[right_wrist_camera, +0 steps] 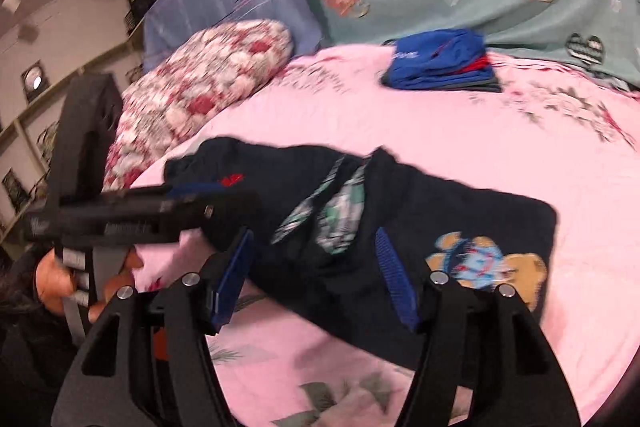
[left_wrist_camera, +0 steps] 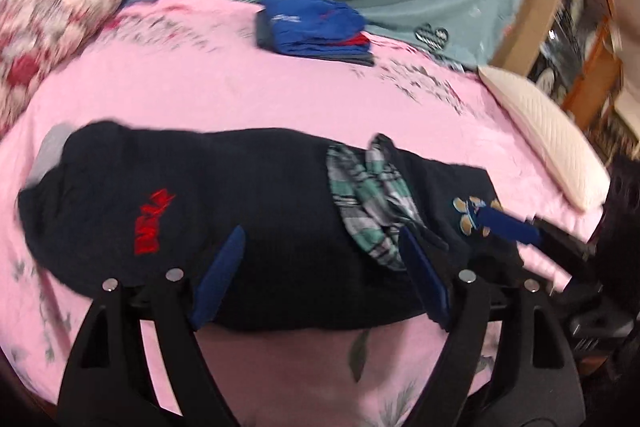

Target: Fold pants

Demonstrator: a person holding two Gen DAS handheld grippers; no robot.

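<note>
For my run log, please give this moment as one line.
task: fold pants | navy pants: flat on pink sheet | left claw: open | right claw: open | folded pile: behind

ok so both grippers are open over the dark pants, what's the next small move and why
Probably lower the left gripper and the right gripper onto the near edge of the dark pants and close. Both are open and hold nothing, and the pants lie lumpy on the pink sheet, with plaid lining showing.

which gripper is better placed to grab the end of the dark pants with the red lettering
Left. The left gripper hangs open over the dark pants nearer the red lettering; the right gripper sits by the cartoon patch.
</note>
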